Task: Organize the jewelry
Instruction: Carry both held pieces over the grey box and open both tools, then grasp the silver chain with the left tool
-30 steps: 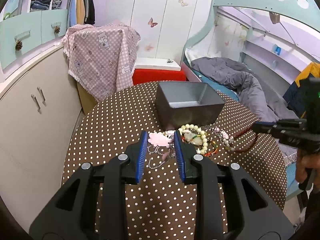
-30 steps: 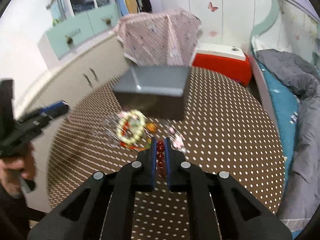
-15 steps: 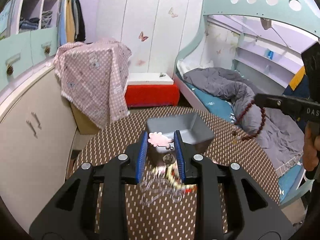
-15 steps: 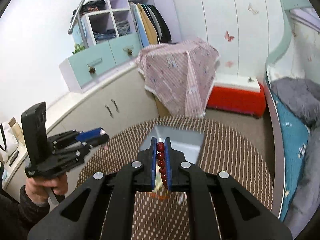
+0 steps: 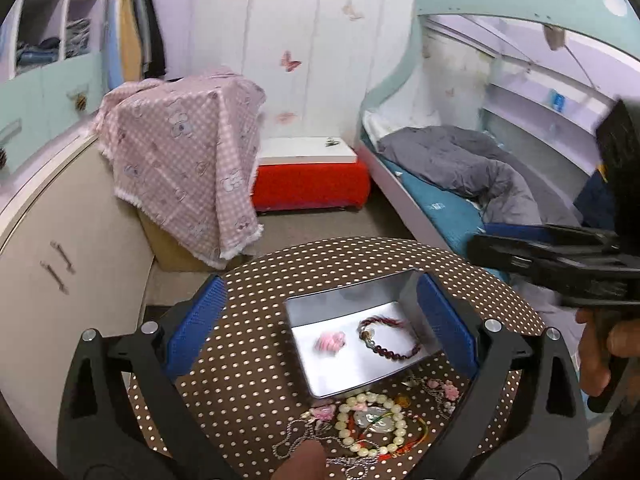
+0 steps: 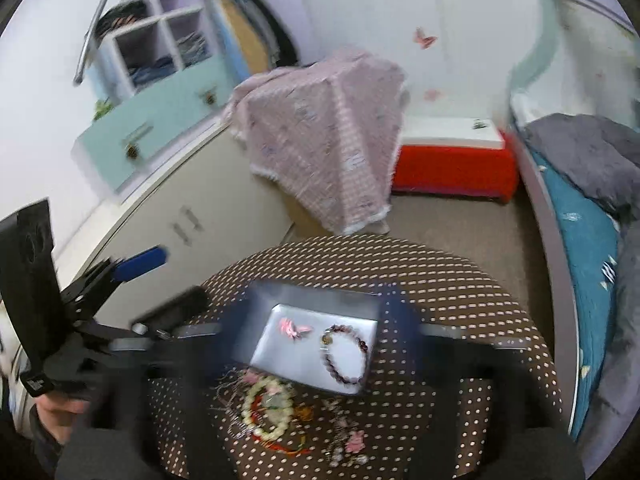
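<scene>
Both tools, clenched on items 0.5 s ago, now spread, released: your left tool [image 5: 320,330], right tool [image 6: 316,332]. Pink charm [image 5: 330,342], red bead bracelet [image 5: 390,338] lie in tin [image 5: 344,300]. Pile [image 5: 368,420] remains on desk [image 5: 248,360].

The right claw [image 6: 316,344] is smeared by motion blur, and the pink ornament [image 5: 330,342] in the tin is blurred.

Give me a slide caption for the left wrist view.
Open left claw above the grey tin now holding a pink flower piece and dark red bead bracelet.
</scene>
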A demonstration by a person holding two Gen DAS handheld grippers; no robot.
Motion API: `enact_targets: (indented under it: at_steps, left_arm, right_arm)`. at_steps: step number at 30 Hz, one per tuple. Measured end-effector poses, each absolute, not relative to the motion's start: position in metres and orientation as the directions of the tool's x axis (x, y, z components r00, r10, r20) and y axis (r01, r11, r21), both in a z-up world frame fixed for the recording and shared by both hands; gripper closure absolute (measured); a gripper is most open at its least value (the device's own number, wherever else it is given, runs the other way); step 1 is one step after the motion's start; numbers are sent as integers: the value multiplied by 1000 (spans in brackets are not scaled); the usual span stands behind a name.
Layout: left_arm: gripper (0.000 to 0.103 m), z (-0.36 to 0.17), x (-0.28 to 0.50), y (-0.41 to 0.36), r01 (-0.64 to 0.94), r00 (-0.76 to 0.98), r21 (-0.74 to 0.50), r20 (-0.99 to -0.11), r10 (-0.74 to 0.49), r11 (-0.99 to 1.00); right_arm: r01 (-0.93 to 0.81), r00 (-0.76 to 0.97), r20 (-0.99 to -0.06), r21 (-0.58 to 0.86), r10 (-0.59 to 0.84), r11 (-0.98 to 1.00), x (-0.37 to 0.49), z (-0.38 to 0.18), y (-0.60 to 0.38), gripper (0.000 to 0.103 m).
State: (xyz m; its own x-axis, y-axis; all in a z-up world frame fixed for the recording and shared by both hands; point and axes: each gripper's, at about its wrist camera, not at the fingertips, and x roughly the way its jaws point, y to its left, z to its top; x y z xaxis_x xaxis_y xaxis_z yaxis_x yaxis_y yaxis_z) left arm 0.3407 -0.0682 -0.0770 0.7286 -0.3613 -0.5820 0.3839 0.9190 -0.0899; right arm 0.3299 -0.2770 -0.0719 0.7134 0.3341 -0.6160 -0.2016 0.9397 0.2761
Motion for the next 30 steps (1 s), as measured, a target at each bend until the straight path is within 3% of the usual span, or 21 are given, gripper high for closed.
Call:
enact_targets:
  at_steps: [3,19,30]
  left_arm:
    - [9,-76,335,-52,343,746,-89,-579,-329,935]
    - [9,-78,271,4,213,802,-75,-556,-218,974]
    - [8,-108,236,-12,275,781,-2,-583,-224,962]
  right_arm:
    - [-168,748,-588,282,308,945,317,-68,-290,10]
    - [-109,834,-510,224,212,968,242,-48,-298,8]
    - [-76,861,-484,185,158,980,197,-61,-299,8]
